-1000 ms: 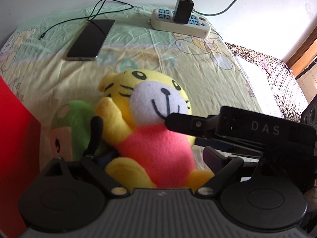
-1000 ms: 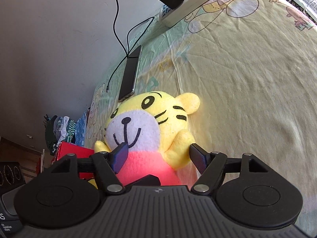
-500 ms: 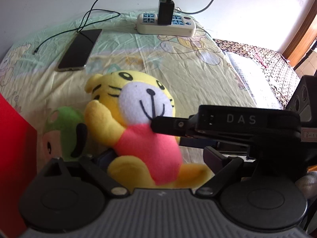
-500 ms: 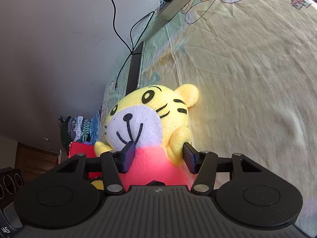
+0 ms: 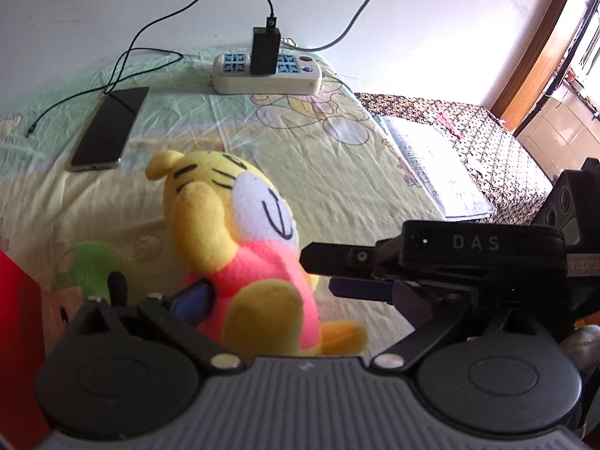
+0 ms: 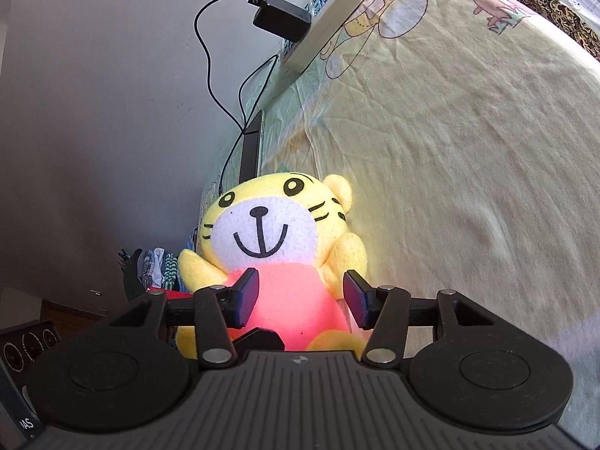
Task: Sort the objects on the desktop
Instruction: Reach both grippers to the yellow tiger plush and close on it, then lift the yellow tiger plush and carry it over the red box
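Note:
A yellow plush tiger [image 5: 225,225] in a pink shirt stands on the cartoon bedsheet [image 5: 337,172], turned to face the right gripper. My left gripper [image 5: 300,298] is open around it, its left pad [image 5: 193,296] against the tiger's back and the other finger well clear. The right gripper [image 5: 317,272] reaches in from the right, rolled on its side, its tips at the pink belly. Seen from the right wrist, the plush tiger [image 6: 270,232] fills the middle, and my right gripper [image 6: 300,296] is shut on its pink body, one pad on each side.
A phone [image 5: 108,131] lies at the back left with a loose cable. A power strip [image 5: 266,75] with a black charger sits by the wall. An open booklet [image 5: 431,165] lies at the right edge. A red box [image 5: 18,337] stands near left.
The right gripper's fingers narrowed onto the tiger's pink body. The tiger turned from facing the left camera to facing the right gripper. The left gripper stayed open and drew back a little.

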Available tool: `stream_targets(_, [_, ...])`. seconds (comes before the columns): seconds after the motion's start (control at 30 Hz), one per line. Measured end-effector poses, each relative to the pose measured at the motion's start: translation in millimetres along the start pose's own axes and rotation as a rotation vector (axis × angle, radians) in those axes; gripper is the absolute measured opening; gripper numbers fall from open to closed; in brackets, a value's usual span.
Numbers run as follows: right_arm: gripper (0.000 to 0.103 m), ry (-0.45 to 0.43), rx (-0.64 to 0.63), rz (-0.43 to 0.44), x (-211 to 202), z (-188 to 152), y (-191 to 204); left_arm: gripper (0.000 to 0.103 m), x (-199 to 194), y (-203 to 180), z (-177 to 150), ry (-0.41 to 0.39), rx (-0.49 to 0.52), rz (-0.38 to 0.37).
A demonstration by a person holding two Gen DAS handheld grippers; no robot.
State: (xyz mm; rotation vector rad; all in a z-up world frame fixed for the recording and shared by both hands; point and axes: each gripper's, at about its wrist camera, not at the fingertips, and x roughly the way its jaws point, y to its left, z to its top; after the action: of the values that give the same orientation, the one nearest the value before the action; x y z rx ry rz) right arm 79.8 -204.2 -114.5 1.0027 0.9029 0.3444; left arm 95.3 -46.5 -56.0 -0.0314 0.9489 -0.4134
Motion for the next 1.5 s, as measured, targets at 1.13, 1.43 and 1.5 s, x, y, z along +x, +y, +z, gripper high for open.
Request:
stream_targets(1.13, [0.058,0.044,0.01,0.092,39.5,13.3,-10.4,0.079,22.2,28.7,0.4,0.045,-0.066,-0.035])
stream_targets(1.43, [0.055,0.047,0.024,0.099,6.4,-0.3,-2.4,0.076,-6.8,7.3,-10.3,0.014,-0.03,-0.066])
stream_targets(1.5, [0.055,0.033,0.011,0.108,-5.4,-4.8,2.7,0.076,-18.3,0.6,-13.6,-0.009,-0.006,-0.065])
